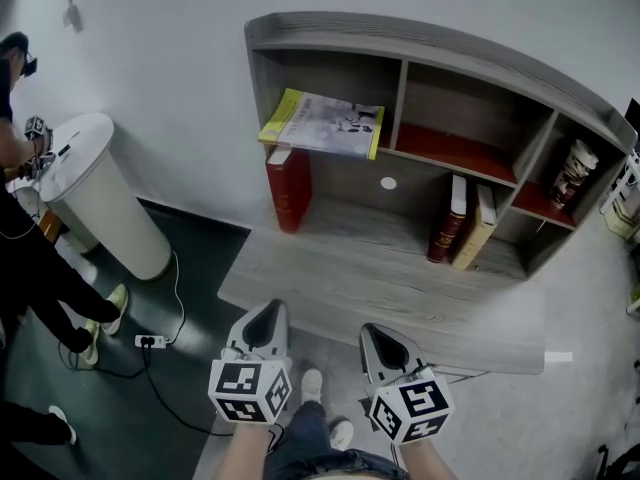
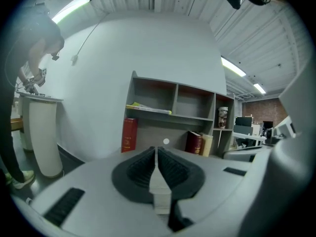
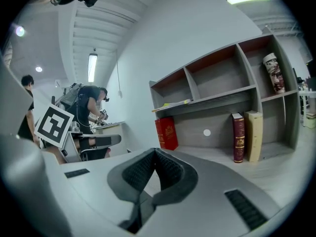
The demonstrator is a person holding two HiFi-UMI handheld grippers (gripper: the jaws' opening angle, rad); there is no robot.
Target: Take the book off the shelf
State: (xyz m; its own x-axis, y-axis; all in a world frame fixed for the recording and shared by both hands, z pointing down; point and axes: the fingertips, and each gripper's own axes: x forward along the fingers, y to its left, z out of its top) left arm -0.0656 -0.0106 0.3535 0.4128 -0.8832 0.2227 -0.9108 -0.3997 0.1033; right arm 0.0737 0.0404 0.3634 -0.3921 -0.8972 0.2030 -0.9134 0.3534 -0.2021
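A grey shelf unit [image 1: 430, 50] stands on a grey desk [image 1: 380, 283] against the wall. A red book [image 1: 288, 188] [image 2: 129, 135] [image 3: 166, 133] stands upright at its lower left. A yellow-edged magazine [image 1: 322, 123] lies flat on the board above it. A dark red book [image 1: 448, 220] and a tan book [image 1: 476, 230] lean together further right. My left gripper [image 1: 268, 315] [image 2: 156, 150] and right gripper [image 1: 379, 334] [image 3: 155, 151] hover side by side at the desk's near edge. Both are shut with nothing in them, well short of the books.
A patterned can [image 1: 573, 173] stands in the shelf's right compartment. A white cylindrical stand [image 1: 100, 193] is on the floor at the left, with people beside it. A power strip [image 1: 150, 341] and cable lie on the dark floor.
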